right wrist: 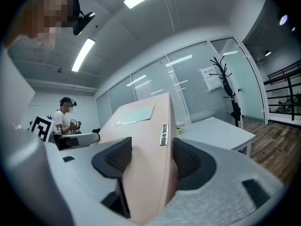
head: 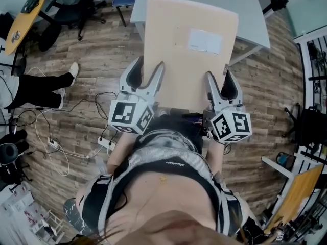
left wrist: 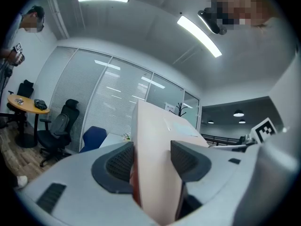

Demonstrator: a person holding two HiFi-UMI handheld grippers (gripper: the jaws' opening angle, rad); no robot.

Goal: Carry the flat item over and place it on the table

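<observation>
One flat box (head: 189, 65) with one white label (head: 205, 41) on top hangs level between two grippers. The left gripper (head: 150, 63) has its two fingers (left wrist: 115, 166) clamped on the box's left edge. The right gripper (head: 218, 75) has its two fingers (right wrist: 115, 159) clamped on the right edge. The box's far end overlaps the near edge of the one grey counter (head: 250, 14).

Between the fingers (left wrist: 188, 161), matt tan cardboard is shown by the flat box (head: 191, 60), with a white paper label (head: 205, 41) stuck on beyond them. The fingers are faced with dark ribbed pads (left wrist: 117, 163), probably rubber, set in smooth matt grey plastic.
</observation>
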